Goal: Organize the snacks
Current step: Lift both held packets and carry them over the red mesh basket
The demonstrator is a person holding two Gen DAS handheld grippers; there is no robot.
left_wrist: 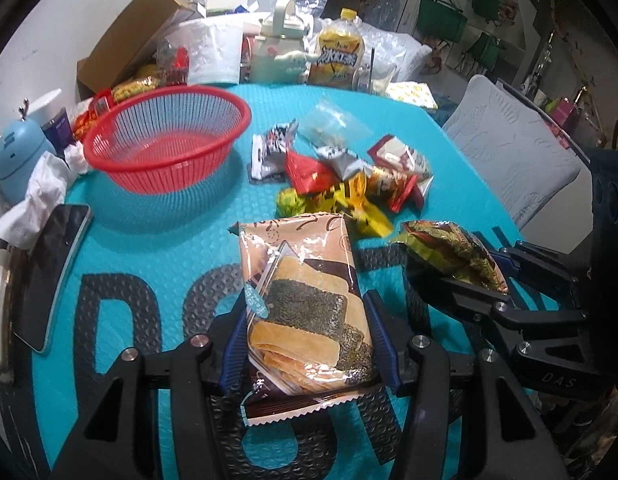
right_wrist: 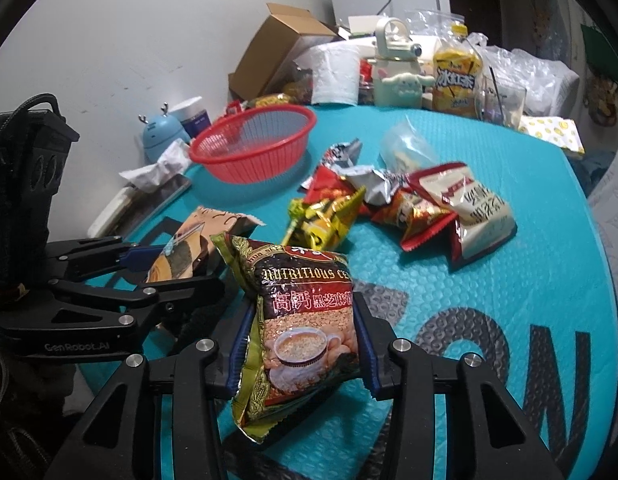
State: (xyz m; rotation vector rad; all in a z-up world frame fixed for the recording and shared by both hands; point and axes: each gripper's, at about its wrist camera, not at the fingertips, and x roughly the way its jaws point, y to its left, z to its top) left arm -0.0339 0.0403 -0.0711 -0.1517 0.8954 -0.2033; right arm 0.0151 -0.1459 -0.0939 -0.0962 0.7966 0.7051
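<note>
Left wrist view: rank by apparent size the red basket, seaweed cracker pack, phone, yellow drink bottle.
1. red basket
2. seaweed cracker pack, though it sits right at the lens in the left claw, so it looks inflated
3. phone and yellow drink bottle: look alike, and the bottle is far back, so unranked

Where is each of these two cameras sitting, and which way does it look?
Left wrist: on the left gripper, looking forward and down at its seaweed cracker pack; the right gripper shows beside it.
Right wrist: on the right gripper, facing its cereal packet; the left gripper shows.
Shared: red basket, snack pile, teal mat.
</note>
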